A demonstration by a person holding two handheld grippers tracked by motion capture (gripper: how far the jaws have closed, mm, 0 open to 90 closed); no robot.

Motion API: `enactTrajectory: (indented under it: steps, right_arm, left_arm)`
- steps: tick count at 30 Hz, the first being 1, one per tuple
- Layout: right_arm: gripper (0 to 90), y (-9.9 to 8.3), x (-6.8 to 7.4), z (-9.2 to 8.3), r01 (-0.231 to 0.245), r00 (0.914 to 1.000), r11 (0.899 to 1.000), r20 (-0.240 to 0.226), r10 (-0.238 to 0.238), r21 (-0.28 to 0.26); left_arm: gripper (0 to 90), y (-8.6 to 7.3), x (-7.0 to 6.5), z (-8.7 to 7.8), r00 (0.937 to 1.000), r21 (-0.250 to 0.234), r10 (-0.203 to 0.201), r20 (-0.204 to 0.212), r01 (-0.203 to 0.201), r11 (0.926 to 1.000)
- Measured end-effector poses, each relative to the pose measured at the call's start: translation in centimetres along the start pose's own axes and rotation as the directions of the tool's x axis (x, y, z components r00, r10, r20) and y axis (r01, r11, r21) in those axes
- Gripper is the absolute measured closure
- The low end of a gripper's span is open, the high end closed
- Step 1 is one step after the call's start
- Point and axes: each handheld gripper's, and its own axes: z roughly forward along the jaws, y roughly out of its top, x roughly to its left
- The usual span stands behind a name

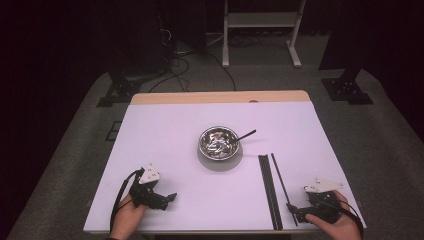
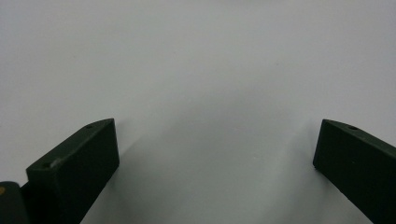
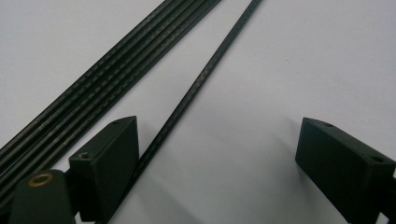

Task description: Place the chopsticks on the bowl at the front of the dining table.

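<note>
A metal bowl (image 1: 218, 142) stands mid-table with a thin black utensil handle (image 1: 246, 134) leaning out over its right rim. A bundle of several long black strips (image 1: 269, 192) lies to its right, and a single black strip (image 1: 281, 182) lies beside them. My right gripper (image 1: 294, 210) rests low at the near end of that single strip, open. In the right gripper view the single strip (image 3: 201, 77) runs between the jaws, close against the left one, with the bundle (image 3: 107, 70) outside it. My left gripper (image 1: 171, 197) rests on the table front left, open (image 2: 217, 144) over bare white surface.
The white tabletop (image 1: 165, 135) has a wooden strip along its far edge. Beyond it are stand legs (image 1: 260, 30), cables and dark floor. A hand holds each gripper at the table's near edge.
</note>
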Motion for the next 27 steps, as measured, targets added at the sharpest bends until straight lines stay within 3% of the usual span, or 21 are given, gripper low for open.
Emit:
enactTrajectory:
  steps: [27]
  right_arm:
    - [12.2, -0.7, -2.2, -0.7, -0.045, 0.9980, 0.999, 0.045, 0.045, 0.003]
  left_arm:
    - [0.0, 0.0, 0.0, 0.0, 1.0000, 0.000, -0.001, 0.000, 0.001, 1.0000]
